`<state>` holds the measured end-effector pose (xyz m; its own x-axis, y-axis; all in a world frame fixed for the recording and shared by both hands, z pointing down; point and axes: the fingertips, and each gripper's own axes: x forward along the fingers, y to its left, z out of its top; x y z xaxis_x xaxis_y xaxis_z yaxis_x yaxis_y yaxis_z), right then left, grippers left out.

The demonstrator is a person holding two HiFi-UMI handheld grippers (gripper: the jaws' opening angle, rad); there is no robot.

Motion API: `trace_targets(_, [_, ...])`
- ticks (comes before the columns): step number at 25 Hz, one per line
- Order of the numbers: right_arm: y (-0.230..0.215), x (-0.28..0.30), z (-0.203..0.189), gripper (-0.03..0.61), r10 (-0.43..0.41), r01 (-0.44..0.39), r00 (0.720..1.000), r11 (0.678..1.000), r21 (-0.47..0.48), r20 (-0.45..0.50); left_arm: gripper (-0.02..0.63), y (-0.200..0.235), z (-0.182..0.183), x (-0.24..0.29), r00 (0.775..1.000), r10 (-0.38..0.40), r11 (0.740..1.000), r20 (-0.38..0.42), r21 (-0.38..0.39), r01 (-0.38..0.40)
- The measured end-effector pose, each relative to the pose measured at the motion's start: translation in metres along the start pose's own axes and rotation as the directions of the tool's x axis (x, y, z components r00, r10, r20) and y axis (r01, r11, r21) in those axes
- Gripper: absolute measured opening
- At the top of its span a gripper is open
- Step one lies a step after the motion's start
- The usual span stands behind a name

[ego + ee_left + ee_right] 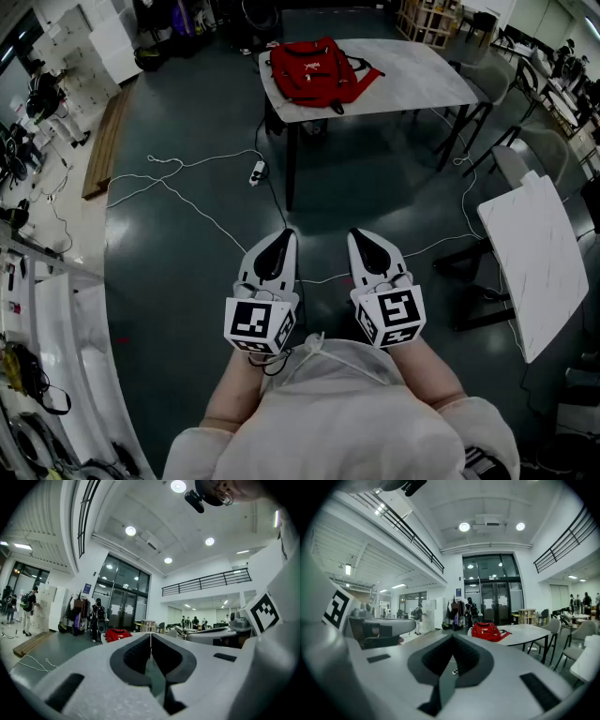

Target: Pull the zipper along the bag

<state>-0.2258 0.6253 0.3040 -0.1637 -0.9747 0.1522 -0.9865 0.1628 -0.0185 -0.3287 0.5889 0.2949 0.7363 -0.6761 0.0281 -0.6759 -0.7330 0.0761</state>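
Right gripper view, unlike head view, shows ceiling lights (464, 527) above red bag (487, 631).

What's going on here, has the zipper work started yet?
Not yet. A person stands holding the left gripper and the right gripper out level, both shut and empty. The red bag lies on a table some way ahead, touched by neither gripper.

L claw (287, 234), R claw (355, 234): white/black, b/w marker cubes (259, 323); pale top (347, 417).
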Motion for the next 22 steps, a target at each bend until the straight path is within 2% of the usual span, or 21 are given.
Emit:
trace_targets(10, [-0.01, 0.015, -0.008, 0.026, 0.007, -0.007, 1.0, 1.0, -0.006, -0.026, 0.018, 0.006, -0.01, 0.017, 1.0, 0.003, 1.0, -0.021, -0.016, -0.003])
trace_targets(18, [-0.031, 0.025, -0.021, 0.026, -0.003, 0.007, 0.999, 0.997, 0.073, -0.053, 0.018, 0.005, -0.022, 0.037, 0.999, 0.005, 0.998, -0.051, -0.056, -0.008])
trace_targets(22, [-0.045, 0.038, -0.026, 0.026, 0.033, -0.027, 0.997, 0.996, 0.087, -0.068, 0.018, 0.009, -0.031, 0.057, 0.997, 0.025, 0.996, -0.074, -0.08, -0.031])
